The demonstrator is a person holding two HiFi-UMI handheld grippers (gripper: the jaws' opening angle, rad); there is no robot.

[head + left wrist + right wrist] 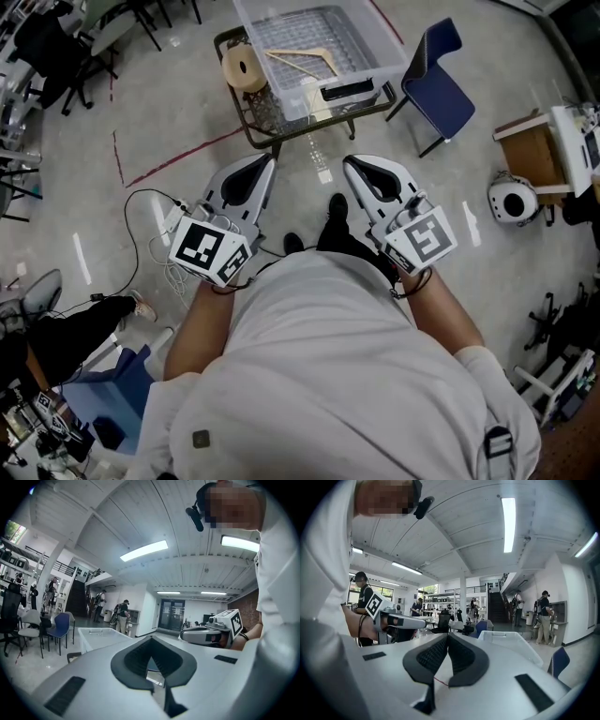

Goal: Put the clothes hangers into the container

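Saw a hanger (pixel 302 61) lying flat inside the container (pixel 386 49) on the table (pixel 246 120), well apart from both grippers and touched by neither; found the left gripper (pixel 269 161) with jaws pressed together at the tips, nothing between them; found the right gripper (pixel 350 162) likewise closed and empty; held both side by side close to the torso, noses aimed toward the table, forearms bent at the elbows, marker cubes nearest the body.

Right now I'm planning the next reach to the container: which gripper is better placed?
Left, narrowly: the left gripper sits nearer the container than the right gripper; both are shut and empty.
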